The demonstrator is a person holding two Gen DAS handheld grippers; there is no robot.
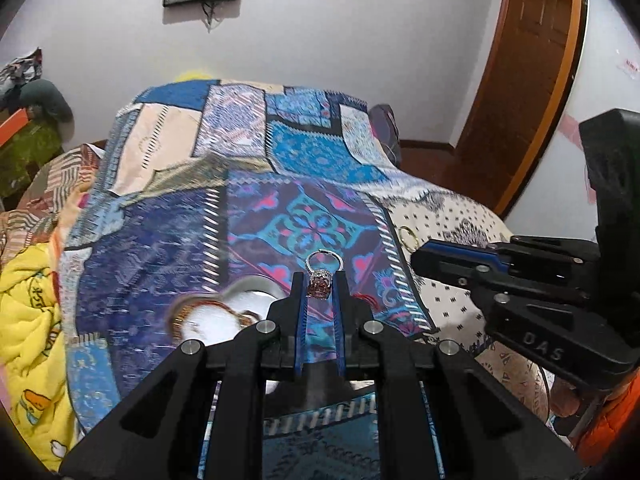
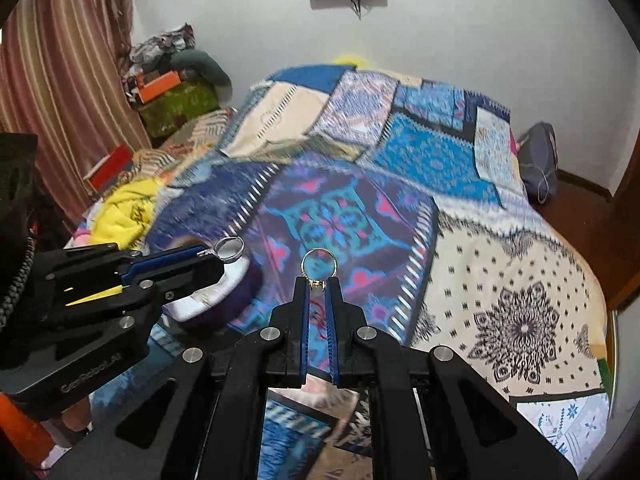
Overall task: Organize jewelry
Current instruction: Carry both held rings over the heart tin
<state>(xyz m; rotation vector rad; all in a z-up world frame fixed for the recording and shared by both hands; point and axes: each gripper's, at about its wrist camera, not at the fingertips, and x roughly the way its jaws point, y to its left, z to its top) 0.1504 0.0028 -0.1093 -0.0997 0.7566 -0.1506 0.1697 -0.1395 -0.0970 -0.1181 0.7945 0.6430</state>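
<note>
Left tongs (image 1: 319, 280) pinching my silver ring (image 1: 322, 270) by its pink stone, right tongs (image 2: 318, 282) pinching my gold ring (image 2: 318, 263), both above the quilt (image 1: 304, 184), white dish (image 1: 224, 318) below left tongs, contents blurred, maybe bangles.

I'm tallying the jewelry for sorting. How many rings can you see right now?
2. A silver ring with a pink stone is pinched in the left gripper; a thin gold ring is pinched in the right gripper. Others may lie hidden in the white dish.
</note>
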